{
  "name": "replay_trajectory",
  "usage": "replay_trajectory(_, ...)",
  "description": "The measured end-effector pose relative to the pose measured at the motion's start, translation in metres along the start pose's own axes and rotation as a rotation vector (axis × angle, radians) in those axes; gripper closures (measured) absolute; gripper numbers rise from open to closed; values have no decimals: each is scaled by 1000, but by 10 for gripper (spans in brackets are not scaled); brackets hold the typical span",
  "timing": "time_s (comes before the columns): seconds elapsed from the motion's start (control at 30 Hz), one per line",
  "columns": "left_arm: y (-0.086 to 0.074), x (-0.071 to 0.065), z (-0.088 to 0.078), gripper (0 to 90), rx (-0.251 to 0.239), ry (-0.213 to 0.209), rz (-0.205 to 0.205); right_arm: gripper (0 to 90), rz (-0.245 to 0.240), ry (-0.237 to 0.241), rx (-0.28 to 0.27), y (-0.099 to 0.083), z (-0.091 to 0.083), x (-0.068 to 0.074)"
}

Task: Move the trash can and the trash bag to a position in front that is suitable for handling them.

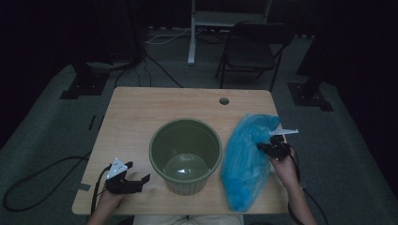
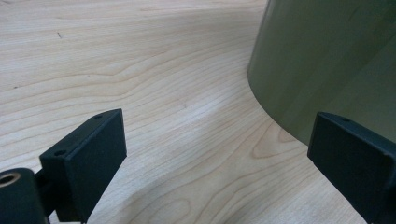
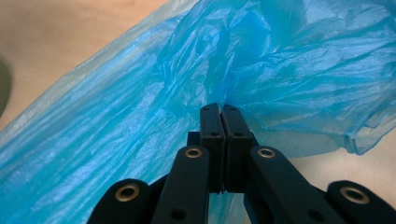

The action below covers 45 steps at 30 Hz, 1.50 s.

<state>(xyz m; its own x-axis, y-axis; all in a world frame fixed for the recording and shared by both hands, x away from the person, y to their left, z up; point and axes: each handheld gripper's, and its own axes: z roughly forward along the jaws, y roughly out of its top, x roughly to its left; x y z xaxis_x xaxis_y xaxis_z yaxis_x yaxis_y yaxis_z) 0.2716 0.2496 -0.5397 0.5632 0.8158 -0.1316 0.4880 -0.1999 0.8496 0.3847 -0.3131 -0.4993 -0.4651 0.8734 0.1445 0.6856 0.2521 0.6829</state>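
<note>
At the near left of the wooden table [image 1: 136, 112], the left gripper [image 1: 136, 174] rests with its jaws spread wide and nothing between them, just beside the olive-green bin [image 1: 186, 154] that stands at the middle. To the right of the bin lies the blue plastic bag [image 1: 246, 159], crumpled along the table's right side. The right gripper [image 1: 266, 147] has its jaws pinched tight on a fold of that bag.

High view dim and murky; both gripper views brighter, sharp.
</note>
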Motion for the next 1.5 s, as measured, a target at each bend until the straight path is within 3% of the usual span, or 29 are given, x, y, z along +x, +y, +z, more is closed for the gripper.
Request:
replay_trajectory(0.07,-1,-1,0,50,0,0,2,888,3,27,10,-11,-7,-2)
replay_trajectory(0.17,-2,0,-1,51,3,4,-2,847,-31,46,36,-26,-14,0)
replay_trajectory(0.2,-2,1,-2,51,2,7,-4,558,-12,41,47,-35,-18,2)
replay_trajectory(0.27,-2,1,-3,51,-1,12,-4,423,35,-20,41,-42,-24,1)
replay_trajectory(0.3,-1,1,-4,51,-3,12,-3,423,35,-20,41,-42,-24,1)
replay_trajectory(0.33,-1,1,-4,51,-4,12,-4,368,44,-37,26,-45,-29,0)
replay_trajectory(0.47,0,0,-2,50,-3,12,0,293,108,-71,-47,-47,-47,-9)
replay_trajectory(0.5,0,0,-2,51,0,12,6,265,151,-56,-62,-44,-48,-17)
replay_trajectory(0.53,0,0,-2,51,0,12,8,265,151,-56,-62,-44,-48,-17)
replay_trajectory(0.63,2,-1,-1,51,-1,9,14,244,195,-47,-58,-37,-41,-24)
replay_trajectory(0.73,3,-1,-1,50,-4,7,13,182,203,-117,-63,-29,-30,-25)
replay_trajectory(0.8,4,-1,0,51,-4,3,13,125,210,-129,-54,-25,-21,-29)
replay_trajectory(0.93,5,-2,3,51,-2,-3,21,125,229,-162,23,-17,10,-36)
replay_trajectory(0.97,5,-2,3,51,-1,-4,21,125,229,-162,23,-17,10,-36)
replay_trajectory(1.1,5,-2,3,50,-1,-7,23,136,190,-154,71,-8,32,-28)
replay_trajectory(1.23,5,-1,2,51,-6,-5,17,147,82,-132,86,7,55,0)
replay_trajectory(1.27,5,-1,2,51,-6,-5,16,147,82,-132,86,7,55,0)
replay_trajectory(1.37,5,-2,1,50,-7,-6,22,142,-11,-167,102,11,66,18)
replay_trajectory(1.5,5,-1,0,51,-8,-6,14,173,-32,-152,85,11,70,31)
